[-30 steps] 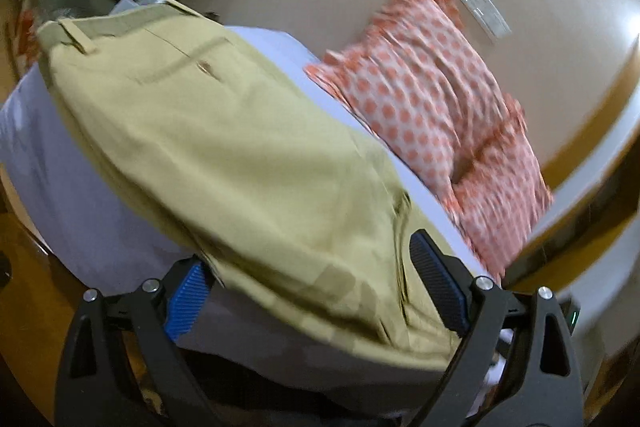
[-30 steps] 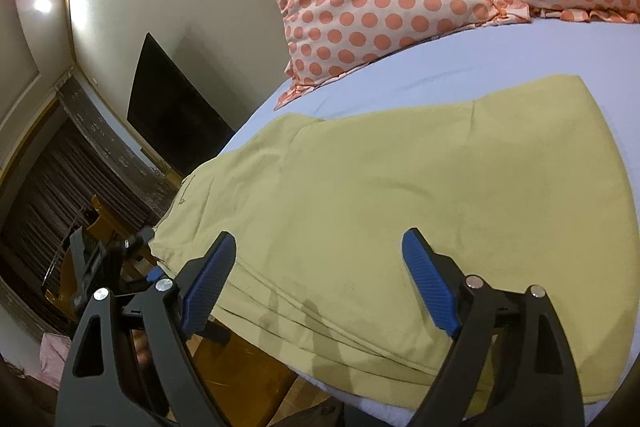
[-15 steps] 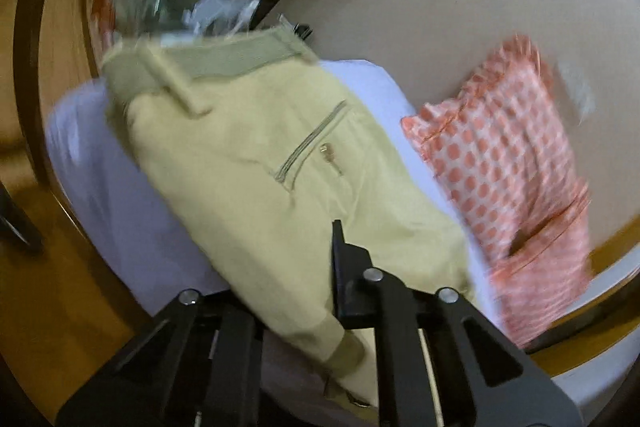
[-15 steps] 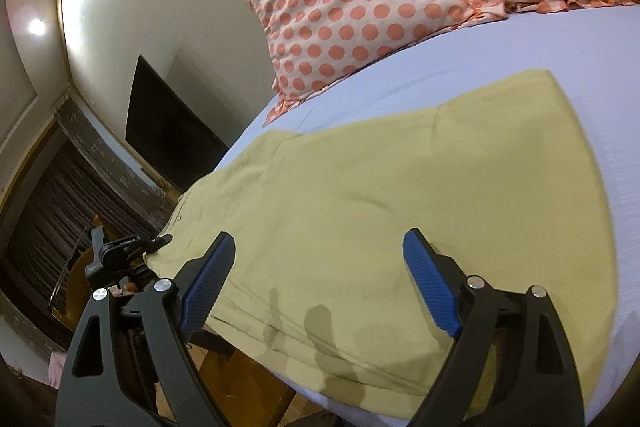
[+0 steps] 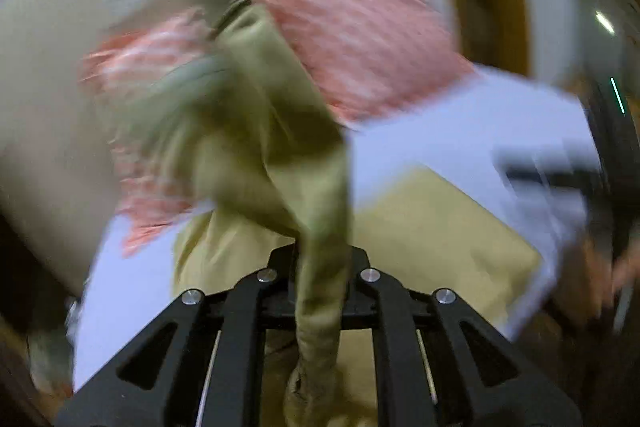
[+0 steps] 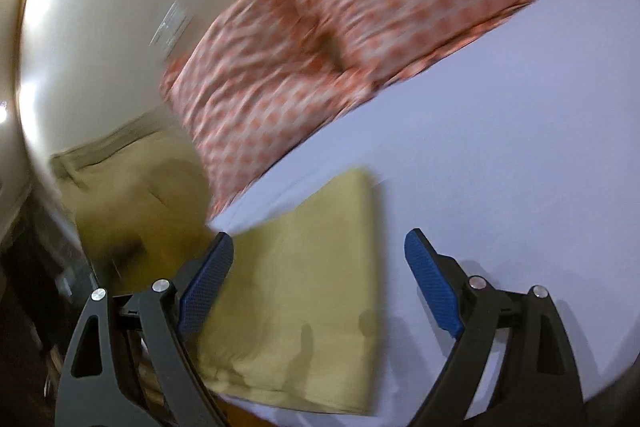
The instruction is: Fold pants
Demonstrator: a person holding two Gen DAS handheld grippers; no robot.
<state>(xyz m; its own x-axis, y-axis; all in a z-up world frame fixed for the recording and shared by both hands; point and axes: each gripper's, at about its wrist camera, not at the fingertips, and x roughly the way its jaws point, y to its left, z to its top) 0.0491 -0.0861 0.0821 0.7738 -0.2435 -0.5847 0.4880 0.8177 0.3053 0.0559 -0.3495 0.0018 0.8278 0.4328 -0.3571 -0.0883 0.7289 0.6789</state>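
Pants (image 5: 320, 267) seemingly within left claw (image 5: 320, 291)

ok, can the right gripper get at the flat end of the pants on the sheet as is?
Probably yes. The right gripper is open right over the flat end of the pants on the sheet, with nothing between. The left gripper holds the other end up.

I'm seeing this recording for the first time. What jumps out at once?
The khaki-yellow cotton pants rise in a bunch from the shut left gripper, blurred by motion. Behind stand orange polka-dot pillows on the pale lavender bedsheet. The right gripper hovers open over the flat pants part.
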